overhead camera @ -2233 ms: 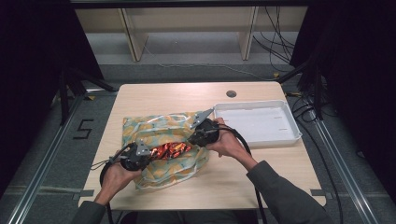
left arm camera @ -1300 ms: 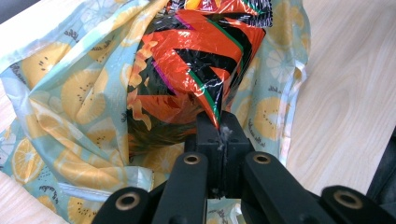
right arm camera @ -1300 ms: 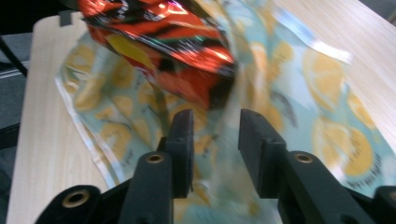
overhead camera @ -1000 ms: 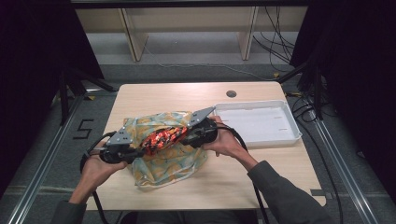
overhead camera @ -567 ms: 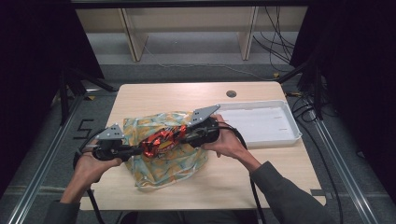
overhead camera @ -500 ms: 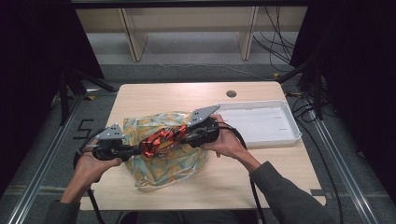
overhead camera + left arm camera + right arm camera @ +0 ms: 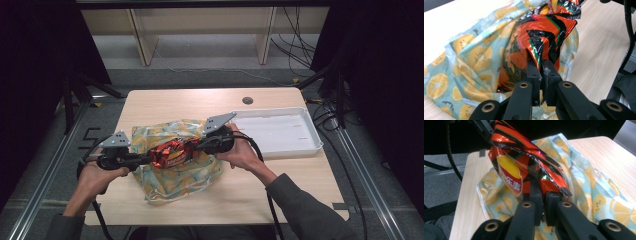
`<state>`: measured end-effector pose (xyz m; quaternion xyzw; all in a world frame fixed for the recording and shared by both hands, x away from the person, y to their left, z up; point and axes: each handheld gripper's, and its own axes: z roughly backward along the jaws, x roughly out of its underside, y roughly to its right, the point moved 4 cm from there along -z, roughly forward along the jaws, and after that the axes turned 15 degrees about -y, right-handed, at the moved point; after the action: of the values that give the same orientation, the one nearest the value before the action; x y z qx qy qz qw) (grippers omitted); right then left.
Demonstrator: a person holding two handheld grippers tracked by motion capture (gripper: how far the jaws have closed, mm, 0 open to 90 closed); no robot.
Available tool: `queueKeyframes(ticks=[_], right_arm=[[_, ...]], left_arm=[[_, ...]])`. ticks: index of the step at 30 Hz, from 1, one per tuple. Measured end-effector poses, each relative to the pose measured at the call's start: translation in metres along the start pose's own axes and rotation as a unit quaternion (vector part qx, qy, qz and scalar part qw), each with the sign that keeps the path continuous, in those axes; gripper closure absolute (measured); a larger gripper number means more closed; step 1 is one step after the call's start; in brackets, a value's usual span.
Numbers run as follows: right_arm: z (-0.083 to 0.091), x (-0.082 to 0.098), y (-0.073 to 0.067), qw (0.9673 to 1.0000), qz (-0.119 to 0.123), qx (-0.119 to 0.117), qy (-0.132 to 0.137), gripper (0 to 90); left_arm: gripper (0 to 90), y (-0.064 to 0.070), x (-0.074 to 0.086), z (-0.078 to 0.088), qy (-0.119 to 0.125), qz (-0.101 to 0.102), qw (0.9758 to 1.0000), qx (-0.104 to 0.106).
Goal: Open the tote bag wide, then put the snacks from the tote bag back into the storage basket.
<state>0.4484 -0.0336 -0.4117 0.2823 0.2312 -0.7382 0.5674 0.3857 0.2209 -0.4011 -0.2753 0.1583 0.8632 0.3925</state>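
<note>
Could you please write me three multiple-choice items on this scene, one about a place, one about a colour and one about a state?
1. Where is the white rectangular plastic tray?
A. On the table's right part
B. On the floor
C. Under the bag

2. What colour is the crinkly foil snack packet mainly?
A. Blue
B. Red-orange with black
C. Plain white

3. How is the packet held?
A. Lying loose on the wooden table
B. Pinched by one tool only
C. Pinched at opposite ends by the left tool and right tool

Answers:
1 A, the high view shows it at the table's right side.
2 B, both gripper views show that foil.
3 C, each tool's jaws are closed on an end, above the orange-slice patterned plastic bag.
</note>
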Motion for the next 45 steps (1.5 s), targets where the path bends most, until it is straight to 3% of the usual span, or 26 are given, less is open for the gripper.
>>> queueKeyframes(ticks=[2,5,7,9,11,12,13,14,15,16,17,18,20,22,24,25,28,30,32,34,38,39,40,45], right_arm=[[0.002,-0.001,0.001,1.0000,-0.003,-0.001,0.002,90.0],[0.004,-0.001,0.001,0.9999,-0.015,-0.002,0.003,90.0],[0.005,0.000,0.002,0.9989,-0.046,-0.011,0.002,90.0],[0.006,0.000,0.003,0.9980,-0.063,-0.006,0.008,90.0],[0.007,0.000,0.004,0.9983,-0.057,-0.005,0.006,90.0],[0.007,-0.001,0.007,0.9981,-0.061,-0.005,0.013,90.0],[0.008,-0.001,0.005,0.9964,-0.083,-0.013,0.010,90.0],[0.006,-0.002,0.005,0.9960,-0.086,-0.012,0.018,90.0],[0.006,-0.002,0.005,0.9960,-0.086,-0.012,0.018,90.0],[0.007,-0.002,0.008,0.9959,-0.088,-0.013,0.015,90.0],[0.007,-0.003,0.008,0.9963,-0.083,-0.013,0.018,90.0],[0.007,-0.003,0.006,0.9952,-0.094,-0.020,0.020,90.0],[0.007,-0.004,0.006,0.9952,-0.092,-0.022,0.024,90.0],[0.007,-0.006,0.006,0.9950,-0.092,-0.019,0.032,90.0],[0.007,-0.006,0.005,0.9947,-0.095,-0.021,0.034,90.0],[0.007,-0.006,0.006,0.9948,-0.094,-0.024,0.031,90.0],[0.007,-0.007,0.007,0.9945,-0.096,-0.024,0.035,90.0],[0.008,-0.010,0.006,0.9943,-0.095,-0.025,0.041,90.0],[0.011,-0.010,0.005,0.9946,-0.096,-0.025,0.031,90.0],[0.012,-0.013,0.004,0.9944,-0.094,-0.019,0.045,90.0],[0.015,-0.014,0.001,0.9947,-0.092,-0.022,0.041,90.0],[0.016,-0.015,0.001,0.9949,-0.090,-0.024,0.040,90.0],[0.016,-0.016,0.000,0.9947,-0.091,-0.026,0.041,90.0],[0.019,-0.021,-0.003,0.9945,-0.090,-0.030,0.044,90.0]], left_arm=[[81.7,0.001,-0.002,0.000,0.015,0.014,0.9998,-0.003],[71.3,0.001,-0.002,0.003,0.022,0.015,0.9996,-0.011],[66.6,0.001,-0.002,0.009,0.031,0.019,0.9991,-0.020],[53.8,0.002,0.001,0.017,0.033,0.024,0.9979,-0.050],[43.7,0.002,0.002,0.019,0.040,0.034,0.9968,-0.060],[40.1,0.002,0.006,0.020,0.056,0.050,0.9939,-0.081],[36.4,0.003,0.008,0.020,0.065,0.046,0.9930,-0.088],[34.7,0.005,0.011,0.018,0.079,0.053,0.9914,-0.089],[33.1,0.005,0.011,0.018,0.079,0.053,0.9914,-0.089],[32.0,0.010,0.017,0.017,0.110,0.071,0.9862,-0.102],[31.8,0.010,0.022,0.015,0.128,0.084,0.9827,-0.104],[30.5,0.011,0.026,0.013,0.131,0.092,0.9819,-0.101],[27.2,0.014,0.034,0.013,0.137,0.094,0.9791,-0.117],[23.9,0.018,0.039,0.011,0.139,0.088,0.9804,-0.109],[22.5,0.022,0.045,0.010,0.129,0.090,0.9805,-0.117],[22.4,0.026,0.053,0.006,0.114,0.086,0.9814,-0.128],[22.3,0.030,0.059,0.001,0.099,0.094,0.9825,-0.127],[22.4,0.031,0.066,-0.005,0.082,0.090,0.9844,-0.127],[22.4,0.031,0.070,-0.009,0.070,0.094,0.9843,-0.132],[22.4,0.032,0.074,-0.014,0.057,0.090,0.9856,-0.131],[22.4,0.034,0.077,-0.018,0.052,0.089,0.9862,-0.130],[22.4,0.032,0.076,-0.019,0.055,0.080,0.9866,-0.131],[22.4,0.033,0.078,-0.019,0.049,0.088,0.9855,-0.137],[22.3,0.031,0.081,-0.021,0.045,0.084,0.9864,-0.134]])
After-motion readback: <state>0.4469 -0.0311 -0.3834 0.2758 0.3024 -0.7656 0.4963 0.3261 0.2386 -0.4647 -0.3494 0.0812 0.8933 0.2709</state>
